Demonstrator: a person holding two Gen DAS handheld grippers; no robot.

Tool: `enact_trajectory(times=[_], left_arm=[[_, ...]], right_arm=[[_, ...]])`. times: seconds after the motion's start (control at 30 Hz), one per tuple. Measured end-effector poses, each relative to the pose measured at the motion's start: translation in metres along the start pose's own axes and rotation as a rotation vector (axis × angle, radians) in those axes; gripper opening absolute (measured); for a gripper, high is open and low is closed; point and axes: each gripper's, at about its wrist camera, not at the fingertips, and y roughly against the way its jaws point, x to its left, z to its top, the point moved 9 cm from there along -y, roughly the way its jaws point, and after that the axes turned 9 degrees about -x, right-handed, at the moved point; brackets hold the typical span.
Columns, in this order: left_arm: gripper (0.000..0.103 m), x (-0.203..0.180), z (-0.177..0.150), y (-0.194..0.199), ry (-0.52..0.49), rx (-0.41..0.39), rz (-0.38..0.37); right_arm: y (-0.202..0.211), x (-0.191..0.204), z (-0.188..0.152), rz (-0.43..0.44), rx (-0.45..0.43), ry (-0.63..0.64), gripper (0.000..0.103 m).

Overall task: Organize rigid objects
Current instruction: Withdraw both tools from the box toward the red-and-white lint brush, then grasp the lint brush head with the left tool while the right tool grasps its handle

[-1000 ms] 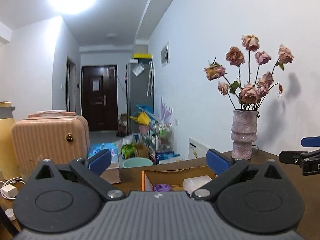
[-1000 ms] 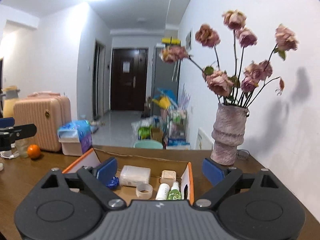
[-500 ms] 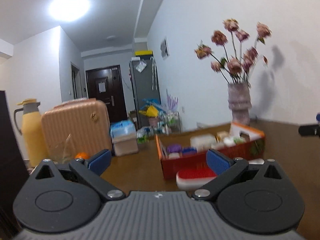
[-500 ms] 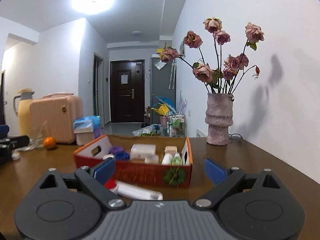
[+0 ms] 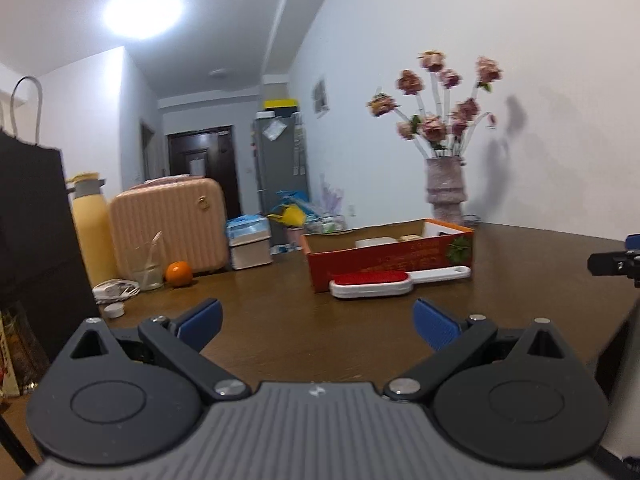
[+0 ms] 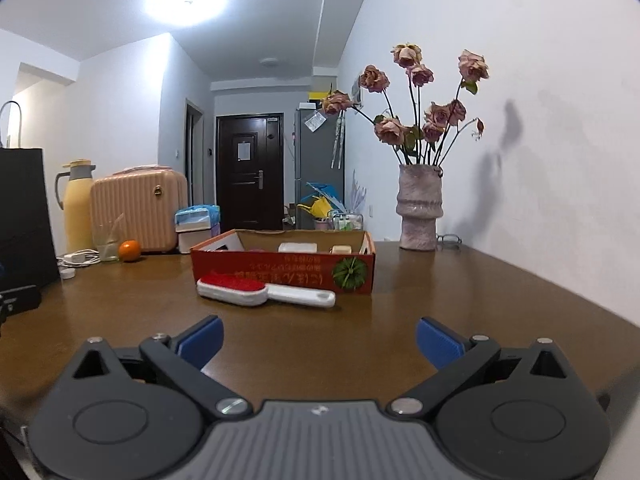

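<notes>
A red cardboard box (image 6: 280, 270) (image 5: 388, 258) stands in the middle of the brown table and holds several small items. Just in front of it lies a white lint brush with a red pad (image 6: 264, 292) (image 5: 396, 280). My right gripper (image 6: 319, 340) is well back from the brush, low over the table; its jaws are opening wide and nothing is between them. My left gripper (image 5: 318, 322) is open and empty too, back and to the left of the brush. The right gripper's tip (image 5: 616, 262) shows at the right edge of the left wrist view.
A vase of dried roses (image 6: 418, 208) stands at the back right by the wall. At the back left are a pink suitcase (image 6: 138, 210), a yellow jug (image 6: 78, 208), a glass, an orange (image 6: 129, 250), a white cable and a black bag (image 6: 24, 216).
Both grippers have pulled back from over the box and sunk lower. The box and vase now look farther off, and the lint brush has come into view in front of the box.
</notes>
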Motion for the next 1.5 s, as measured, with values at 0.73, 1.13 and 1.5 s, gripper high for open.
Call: enact_trajectory(times=[0.73, 1.13, 1.5], left_arm=[[0.103, 0.016, -0.015, -0.108, 0.161, 0.234, -0.064], [0.094, 0.011, -0.027, -0.289, 0.222, 0.409, -0.219], [0.059, 0.01, -0.07, -0.366, 0.339, 0.539, -0.272]], right_arm=[[-0.082, -0.009, -0.004, 0.034, 0.126, -0.063, 0.096], [-0.233, -0.034, 0.002, 0.083, 0.328, -0.173, 0.063], [-0.32, -0.053, -0.04, 0.073, 0.494, -0.283, 0.03]])
